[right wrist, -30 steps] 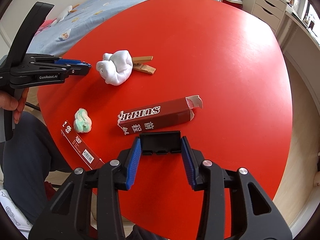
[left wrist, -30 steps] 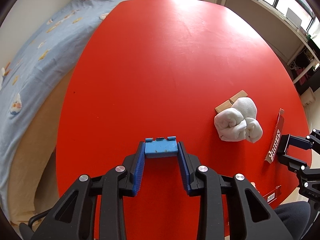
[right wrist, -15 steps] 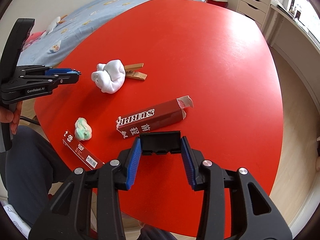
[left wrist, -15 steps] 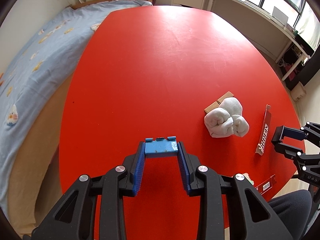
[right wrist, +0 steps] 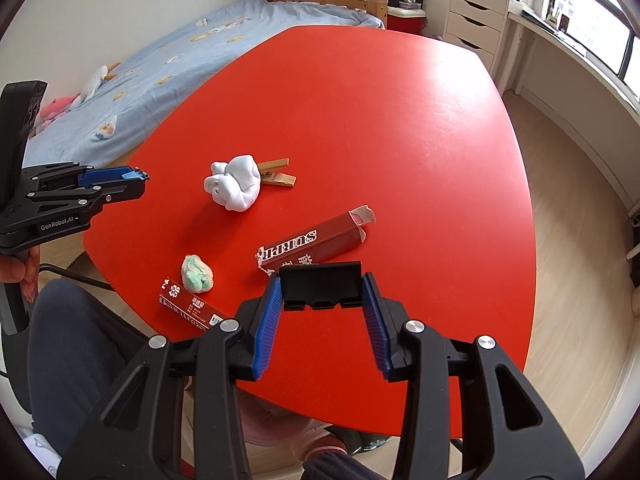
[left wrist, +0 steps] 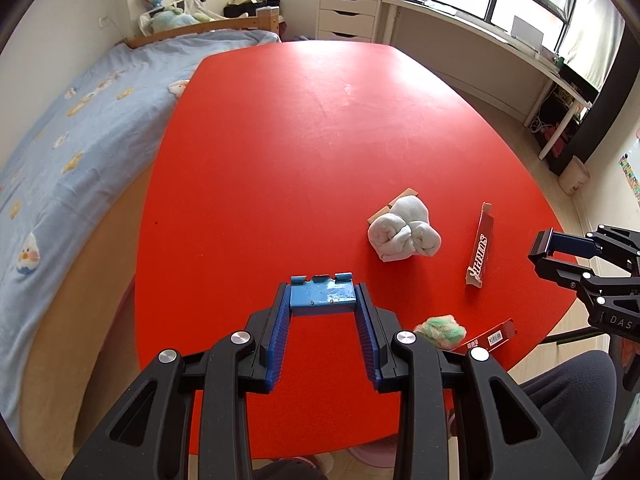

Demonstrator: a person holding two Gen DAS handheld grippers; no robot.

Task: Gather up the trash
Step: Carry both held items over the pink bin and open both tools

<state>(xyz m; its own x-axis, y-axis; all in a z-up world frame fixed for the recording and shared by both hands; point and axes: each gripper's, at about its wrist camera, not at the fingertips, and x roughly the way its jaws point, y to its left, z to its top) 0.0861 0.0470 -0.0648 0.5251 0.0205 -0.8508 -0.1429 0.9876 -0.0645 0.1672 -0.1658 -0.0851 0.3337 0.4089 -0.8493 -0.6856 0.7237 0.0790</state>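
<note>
We found nothing collected: both the left hand-held gripper (left wrist: 322, 322) and the right hand-held gripper (right wrist: 321, 308) hung parted and empty, while the long carton (right wrist: 316, 242), short carton (right wrist: 188, 304), green wad (right wrist: 197, 274) and white cloth bundle (right wrist: 234, 182) lay on the red counter (right wrist: 400, 120).

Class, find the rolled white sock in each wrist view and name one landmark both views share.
Left wrist view: rolled white sock right of centre, beside the wooden clothespins.
Right wrist view: sock left of centre.
Shared landmark: long red SURPR box.
</note>
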